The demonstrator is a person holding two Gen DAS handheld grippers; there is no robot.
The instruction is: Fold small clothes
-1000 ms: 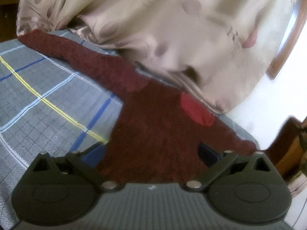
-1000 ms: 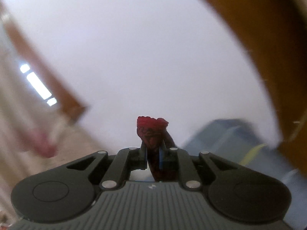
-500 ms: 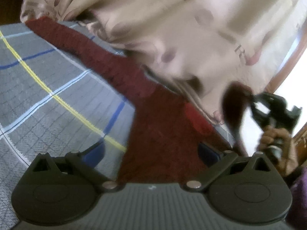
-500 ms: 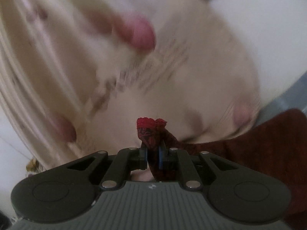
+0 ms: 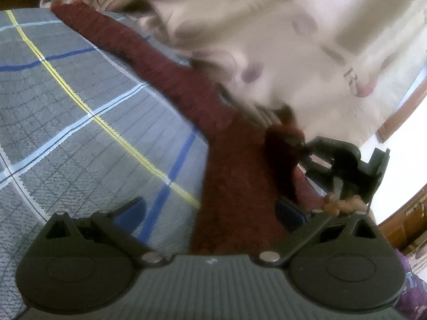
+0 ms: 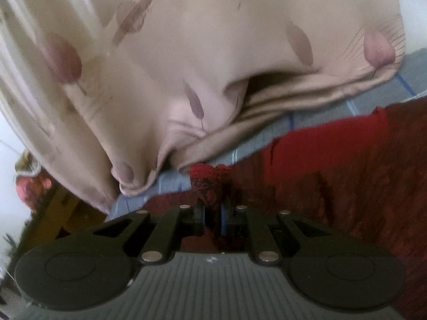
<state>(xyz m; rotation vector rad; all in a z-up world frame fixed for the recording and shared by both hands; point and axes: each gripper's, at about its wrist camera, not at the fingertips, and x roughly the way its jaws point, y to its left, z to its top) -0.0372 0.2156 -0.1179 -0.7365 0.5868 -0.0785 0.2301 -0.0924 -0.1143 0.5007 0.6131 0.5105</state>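
A dark red knitted sweater (image 5: 234,176) lies on the grey checked bedsheet (image 5: 80,133), one sleeve stretched out to the far left. My left gripper (image 5: 210,210) is open, its blue-padded fingers spread over the sweater's lower body. My right gripper (image 6: 212,213) is shut on the cuff of the sweater's other sleeve (image 6: 208,178) and holds it over the sweater's body. It also shows in the left wrist view (image 5: 301,146), at the right, with the sleeve bunched at its tips. A bright red neck lining (image 6: 328,144) shows in the right wrist view.
A beige flower-print curtain (image 6: 213,53) hangs down onto the far edge of the bed, just behind the sweater. Wooden furniture (image 5: 405,229) stands at the right, beyond the bed edge. The bedsheet stretches out to the left.
My right gripper has carried the sleeve cuff in from the right and down over the sweater's body. My left gripper has stayed open over the lower body.
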